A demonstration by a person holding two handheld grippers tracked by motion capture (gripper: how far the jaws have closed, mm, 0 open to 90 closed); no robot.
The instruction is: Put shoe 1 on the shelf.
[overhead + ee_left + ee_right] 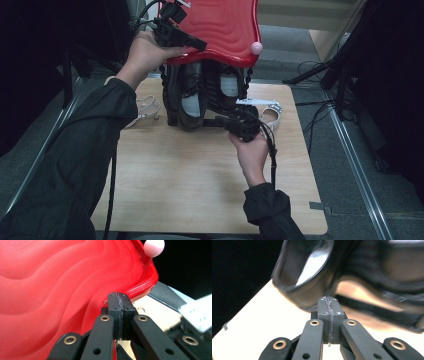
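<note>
A red plastic panel (pixel 220 25) with wavy ridges and a pink knob (pixel 256 48) at its corner stands raised over two black shoes (pixel 190 100). My left gripper (pixel 201 46) is shut, its tips against the panel's lower left edge. In the left gripper view the closed jaws (pixel 119 296) lie on the red surface (pixel 50 290), with nothing between the pads. My right gripper (pixel 209 121) is shut and points left at the front of the shoes. In the right gripper view its tips (pixel 328 300) sit just short of a blurred black shoe (pixel 302 272).
The shoes stand at the far edge of a wooden table (pixel 200 185). A white sandal (pixel 145 110) lies left of them and another (pixel 272 111) to the right, with a white tag (pixel 252 101) beside it. Black stands and cables line the floor on the right.
</note>
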